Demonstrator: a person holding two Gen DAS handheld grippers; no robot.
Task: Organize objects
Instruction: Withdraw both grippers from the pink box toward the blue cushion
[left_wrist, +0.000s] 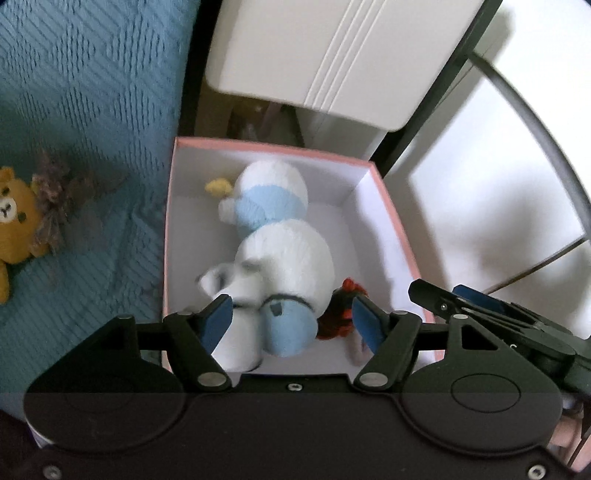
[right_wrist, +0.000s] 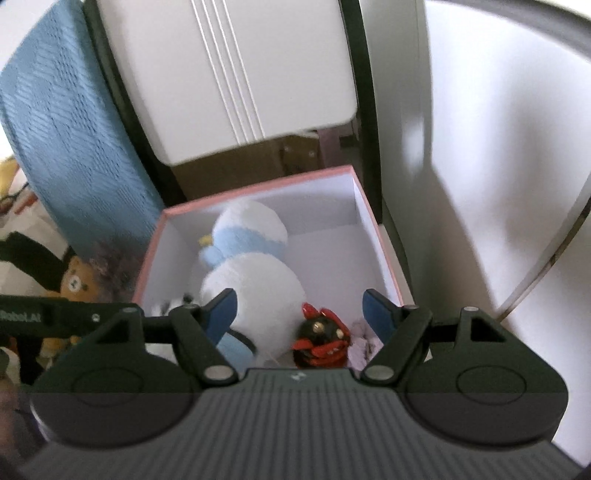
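- The left gripper (left_wrist: 291, 319) tilts steeply down over the near edge of the pink box (left_wrist: 384, 206), its jaws parted and grasping nothing; the blue pads (left_wrist: 218, 321) stand clear of the toy below.
- The right gripper (right_wrist: 300, 314) hangs just beside it at a similar downward tilt, jaws likewise released and empty.
- One white-and-blue plush toy (left_wrist: 280, 240) lies inside the box, stretched from near to far.
- One small red-and-black figure (right_wrist: 321, 339) sits in the box's near right corner, beside the plush.
- One orange teddy bear (left_wrist: 14, 218) lies outside, left of the box, on a blue knitted blanket (left_wrist: 92, 92).
- A white cabinet (left_wrist: 332, 55) stands beyond the box; a pale floor (left_wrist: 498, 184) spreads to the right.
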